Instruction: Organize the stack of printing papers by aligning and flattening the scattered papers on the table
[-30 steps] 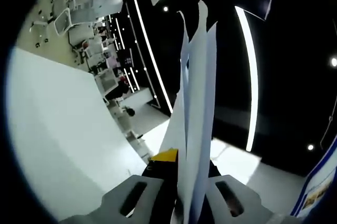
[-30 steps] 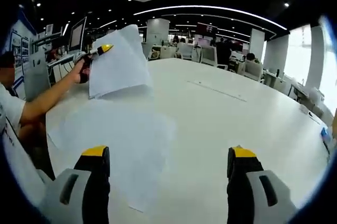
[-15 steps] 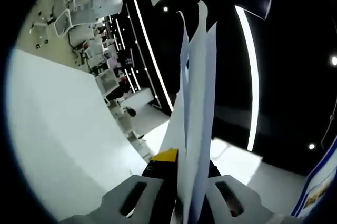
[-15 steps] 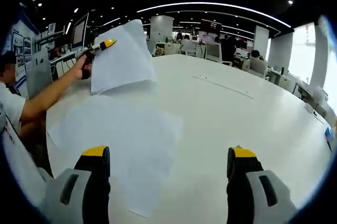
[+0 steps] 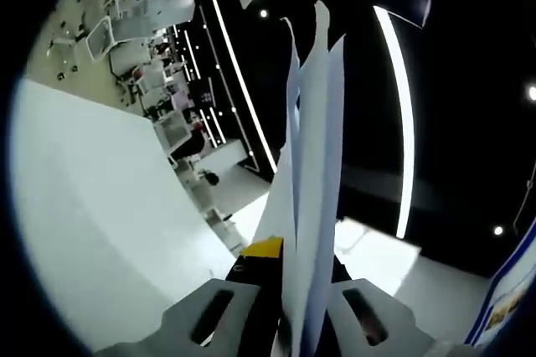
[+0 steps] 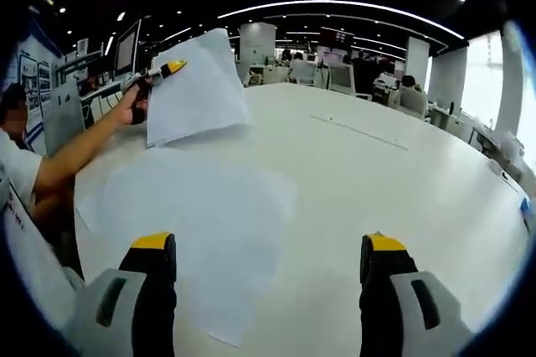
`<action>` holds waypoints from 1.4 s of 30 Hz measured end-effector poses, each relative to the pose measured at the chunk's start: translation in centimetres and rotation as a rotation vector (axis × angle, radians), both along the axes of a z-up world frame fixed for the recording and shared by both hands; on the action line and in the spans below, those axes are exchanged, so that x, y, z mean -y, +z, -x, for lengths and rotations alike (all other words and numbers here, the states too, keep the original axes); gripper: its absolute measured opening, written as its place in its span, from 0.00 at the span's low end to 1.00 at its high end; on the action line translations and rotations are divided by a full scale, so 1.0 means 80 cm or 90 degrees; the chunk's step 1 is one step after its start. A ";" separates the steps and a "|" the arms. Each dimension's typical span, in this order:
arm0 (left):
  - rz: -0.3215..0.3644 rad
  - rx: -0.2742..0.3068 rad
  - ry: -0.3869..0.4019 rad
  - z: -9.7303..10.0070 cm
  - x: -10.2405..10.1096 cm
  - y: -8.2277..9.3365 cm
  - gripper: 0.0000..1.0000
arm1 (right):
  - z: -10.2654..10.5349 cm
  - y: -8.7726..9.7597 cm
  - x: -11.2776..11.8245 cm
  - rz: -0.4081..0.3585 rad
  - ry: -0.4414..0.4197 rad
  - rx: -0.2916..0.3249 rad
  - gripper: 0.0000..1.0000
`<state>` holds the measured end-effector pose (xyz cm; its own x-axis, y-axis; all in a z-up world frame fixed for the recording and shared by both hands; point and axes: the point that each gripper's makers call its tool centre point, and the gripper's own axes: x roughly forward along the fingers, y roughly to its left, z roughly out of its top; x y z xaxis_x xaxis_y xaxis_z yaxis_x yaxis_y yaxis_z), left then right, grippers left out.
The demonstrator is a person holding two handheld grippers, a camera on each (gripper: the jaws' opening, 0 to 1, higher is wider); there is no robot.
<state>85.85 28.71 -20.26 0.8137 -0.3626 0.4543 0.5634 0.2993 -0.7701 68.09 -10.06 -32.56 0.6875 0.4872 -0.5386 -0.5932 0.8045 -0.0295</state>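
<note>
Sheets of white printing paper (image 5: 311, 164) clamped edge-on between the left gripper (image 5: 289, 277)'s grey, yellow-tipped jaws, rising upright from them toward the dark ceiling with its long white light strips (image 5: 400, 122). Seen in the right gripper view as a small held bundle (image 6: 197, 89) lifted clear of the broad white table (image 6: 377, 181), gripped at its upper left corner by the left gripper (image 6: 163, 72), with a person's hand (image 6: 134, 104) and bare forearm reaching in from the left. More white sheets (image 6: 197, 223) lying flat and loosely overlapped on the near left part of the table, edges not squared, directly below and ahead of the lifted bundle. Right gripper (image 6: 268, 269) with jaws wide apart, nothing between them, poised above the tabletop; its left jaw over the near edge of the flat sheets, its right jaw over bare table. Office desks and monitors (image 6: 335, 76) far behind.
</note>
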 end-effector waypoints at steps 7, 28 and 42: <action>-0.002 0.006 0.000 0.005 0.002 0.004 0.06 | 0.002 -0.008 -0.002 0.002 0.002 -0.012 0.86; 0.000 0.005 0.000 0.005 0.002 0.004 0.06 | 0.008 -0.035 -0.012 0.002 0.008 -0.047 0.86; 0.000 0.004 0.001 0.002 0.001 0.003 0.06 | 0.013 -0.046 -0.018 0.001 0.018 -0.040 0.88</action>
